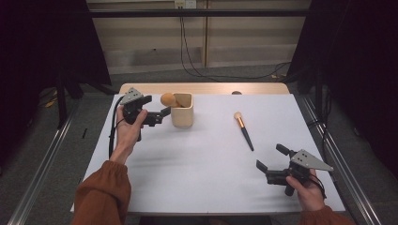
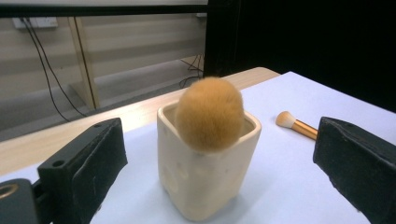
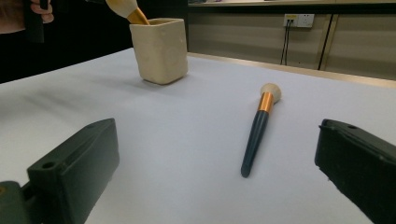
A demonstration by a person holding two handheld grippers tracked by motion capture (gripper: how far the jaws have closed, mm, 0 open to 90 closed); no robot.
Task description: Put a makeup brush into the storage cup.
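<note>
Left gripper point(image 1: 158, 107): jaws spread wide, nothing between the pads; it sits just left of the cream square ceramic cup point(image 1: 182, 110) at the far left of the table, jaws pointing at it but clear of the cup wall (in the left gripper view the cup point(image 2: 205, 172) stands centred between the two black jaws, a gap on both sides).

In the cup: a brush with a big round orange-tan fluffy head point(image 1: 168, 99), handle down inside, head up and leaning over the rim toward the left gripper; in the left gripper view the head point(image 2: 210, 114) covers the near rim; from the right gripper view a gold ferrule shows below the head point(image 3: 125, 6) where it enters the cup point(image 3: 159, 49); rest of the handle hidden inside.

Right gripper point(image 1: 273, 159): jaws also wide apart, holding nothing; it is at the near right corner of the table, low, well apart from the cup.

Second brush, dark navy handle with gold ferrule and small pale bristle head point(image 1: 243, 130), lies flat on the white table cover point(image 1: 206, 173), right of the cup and between it and the right gripper; bristle end points away from the person, handle tip toward the right gripper; touched by neither gripper (right gripper view has it point(image 3: 258, 131) lying ahead between the jaws, farther out on the table).

Cup upright; the light wooden table edge point(image 1: 206, 88) shows just behind it.
</note>
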